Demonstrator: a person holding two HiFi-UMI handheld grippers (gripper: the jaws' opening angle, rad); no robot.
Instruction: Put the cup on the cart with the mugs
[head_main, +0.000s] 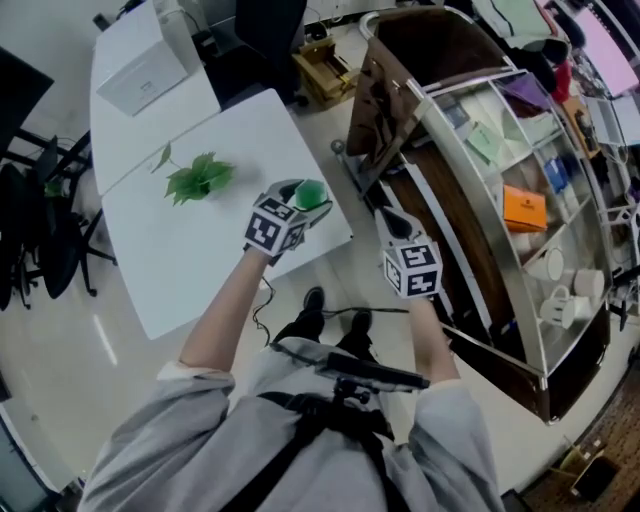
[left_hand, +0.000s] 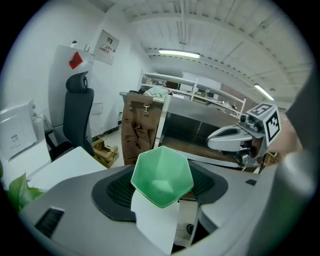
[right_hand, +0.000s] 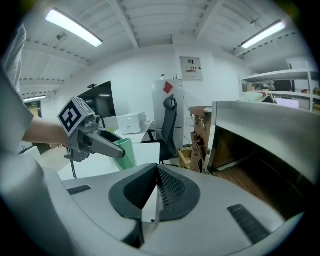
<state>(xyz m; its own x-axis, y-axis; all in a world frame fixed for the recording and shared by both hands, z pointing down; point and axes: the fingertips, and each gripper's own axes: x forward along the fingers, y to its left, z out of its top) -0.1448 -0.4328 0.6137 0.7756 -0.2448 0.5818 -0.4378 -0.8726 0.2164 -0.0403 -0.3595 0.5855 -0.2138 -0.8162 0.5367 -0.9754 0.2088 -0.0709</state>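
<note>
Over on the left, a small green plant (head_main: 200, 178) is parked on the white table (head_main: 190, 270). The green faceted cup (left_hand: 161, 172) is pinched between the jaws of the left gripper (head_main: 300, 203) and held up over the table's near corner, so it's not yet at the cart. It's probably light, stiff plastic and a bit slick, so it's best gripped across two flat sides below the rim. Nothing is seen inside it. The right gripper (right_hand: 156, 195) is carried with its jaws pressed together, nothing in them. Further right, white mugs (head_main: 552, 268) are stored on one shelf of the cart (head_main: 470, 150), with an orange box (head_main: 524, 208) on the shelf beside it.
</note>
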